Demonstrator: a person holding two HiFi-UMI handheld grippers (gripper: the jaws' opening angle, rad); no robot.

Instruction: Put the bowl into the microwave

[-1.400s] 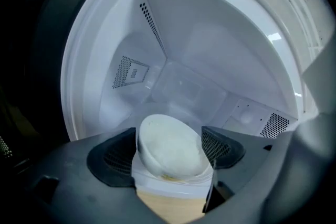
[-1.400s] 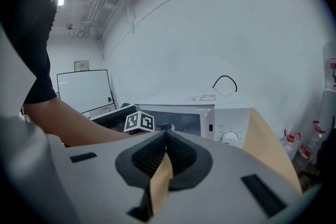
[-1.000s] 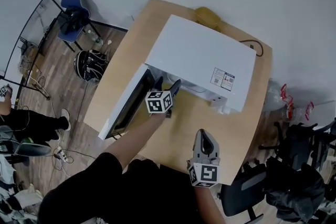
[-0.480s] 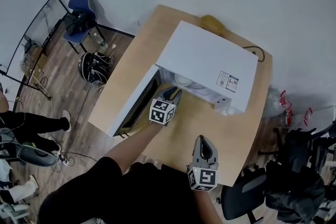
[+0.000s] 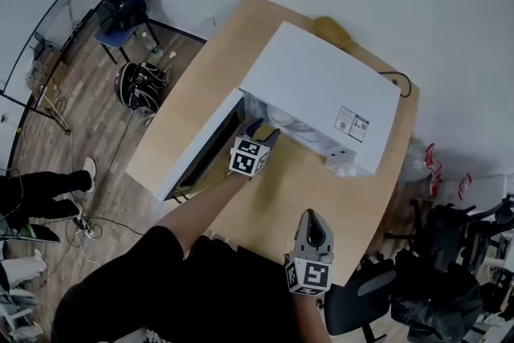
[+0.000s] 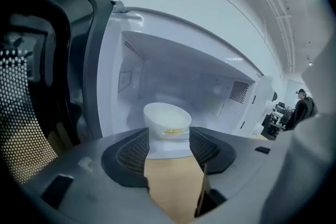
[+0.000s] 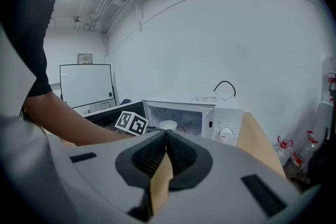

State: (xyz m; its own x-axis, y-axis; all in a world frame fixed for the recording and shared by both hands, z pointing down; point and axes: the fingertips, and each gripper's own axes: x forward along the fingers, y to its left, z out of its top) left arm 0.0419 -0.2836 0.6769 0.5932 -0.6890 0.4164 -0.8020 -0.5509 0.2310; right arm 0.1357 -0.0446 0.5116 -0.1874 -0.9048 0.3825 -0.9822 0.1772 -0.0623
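Bowl (image 6: 167, 121), white, sat on the floor of the open microwave (image 5: 321, 96), at the centre of the left gripper view. The left gripper (image 5: 263, 130) was at the oven's mouth in the middle of the head view. Its jaws were partway apart and opening, with nothing between the pads; the bowl lay beyond them, untouched. The microwave door (image 5: 201, 155) stood open to the left. The right gripper (image 5: 310, 218) hovered over the wooden table (image 5: 197, 88) at lower centre, jaws pressed together and empty.
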